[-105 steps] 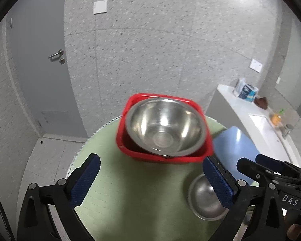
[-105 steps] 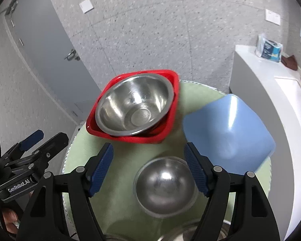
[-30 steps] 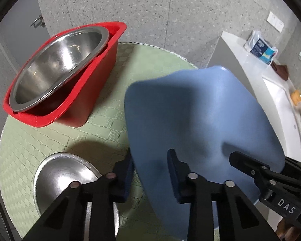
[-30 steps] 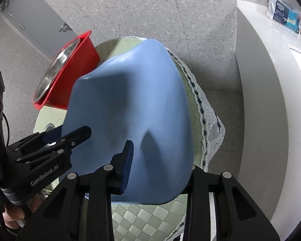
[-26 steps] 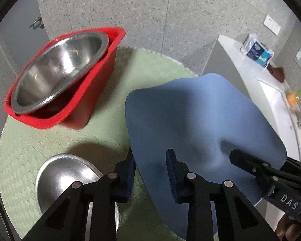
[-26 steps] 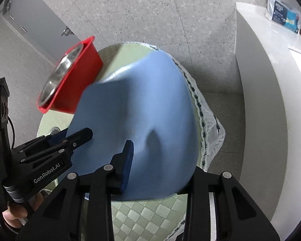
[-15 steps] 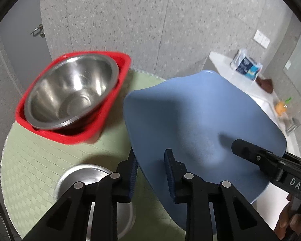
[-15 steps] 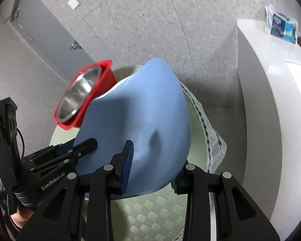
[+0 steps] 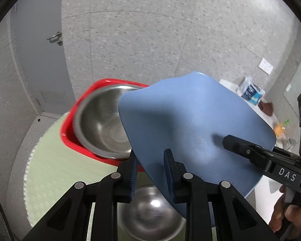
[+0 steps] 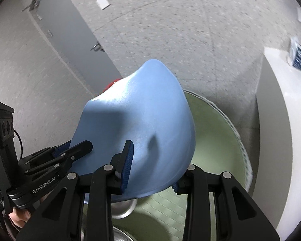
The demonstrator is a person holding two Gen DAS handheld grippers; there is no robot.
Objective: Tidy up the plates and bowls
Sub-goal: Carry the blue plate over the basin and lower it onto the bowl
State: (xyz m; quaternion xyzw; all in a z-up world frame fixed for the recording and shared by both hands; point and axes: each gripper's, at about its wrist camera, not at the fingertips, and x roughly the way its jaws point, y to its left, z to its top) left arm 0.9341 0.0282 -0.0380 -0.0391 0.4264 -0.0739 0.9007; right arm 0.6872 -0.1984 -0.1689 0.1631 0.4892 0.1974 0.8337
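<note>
Because the blue basin (image 9: 192, 124) is wide, both the left hand-held gripper (image 9: 150, 172) and right hand-held gripper (image 10: 150, 166) are clamping its rim, carrying it clear above the tabletop (image 9: 56, 160), the left's jaws having just been closing.

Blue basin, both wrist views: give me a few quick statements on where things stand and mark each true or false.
1. Both grippers grip the blue basin. True: the left gripper and the right gripper each pinch its rim.
2. The blue basin rests flat on the table. False: it is held up, tilted, above the green table mat.
3. The red basin holds a steel bowl. True.
4. The red basin is empty. False: that large steel bowl sits in it.
5. A second steel bowl lies on the mat below the left gripper's fingers. True.
6. The blue basin is already nested in the red one. False: it is apart from it, still in the air.
</note>
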